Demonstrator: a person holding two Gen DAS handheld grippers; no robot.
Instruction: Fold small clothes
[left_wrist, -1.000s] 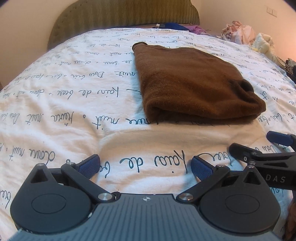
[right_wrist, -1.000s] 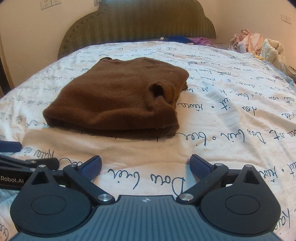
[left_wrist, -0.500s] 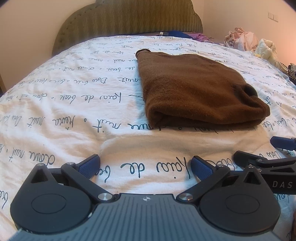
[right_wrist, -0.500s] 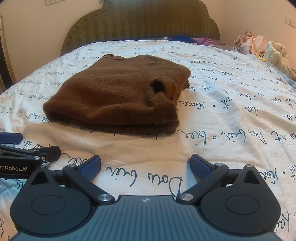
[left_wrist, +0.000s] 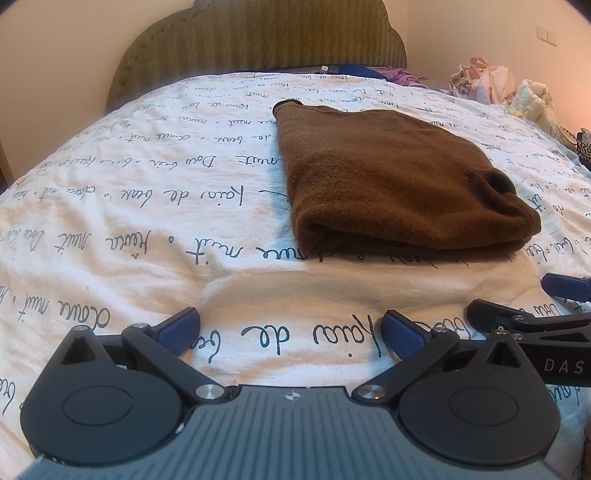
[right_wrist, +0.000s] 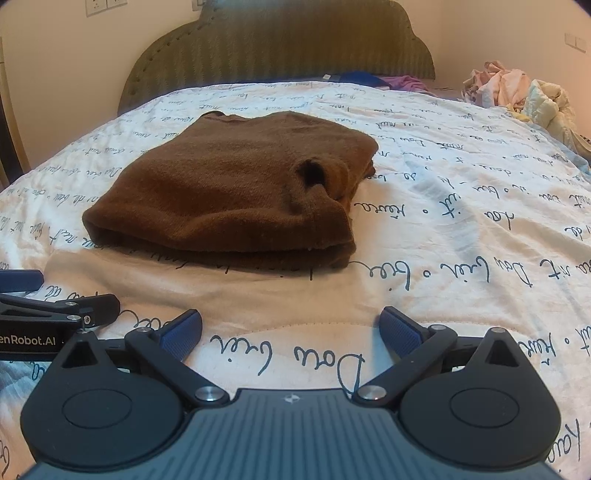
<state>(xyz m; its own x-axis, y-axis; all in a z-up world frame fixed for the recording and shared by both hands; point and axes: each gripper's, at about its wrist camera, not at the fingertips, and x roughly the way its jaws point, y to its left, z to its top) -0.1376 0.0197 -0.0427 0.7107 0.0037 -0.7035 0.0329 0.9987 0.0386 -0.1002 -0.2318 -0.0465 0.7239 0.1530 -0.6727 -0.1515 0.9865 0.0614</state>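
A brown fleece garment lies folded into a thick rectangle on the white bedspread, its folded edge toward me. From the right wrist it shows as the same garment, left of centre, with a dark sleeve opening on top. My left gripper hovers low over the bedspread short of the garment, open and empty. My right gripper is likewise open and empty, a little in front of the garment's near edge. Each gripper's fingers show at the side of the other's view.
A green padded headboard stands at the far end of the bed. A heap of pale loose clothes lies at the far right, and blue and purple cloth sits by the headboard. The bedspread carries handwritten script.
Both grippers have drawn slightly back and tilted up, so the garment sits a little lower in view. The garment has not moved and both grippers stay open.
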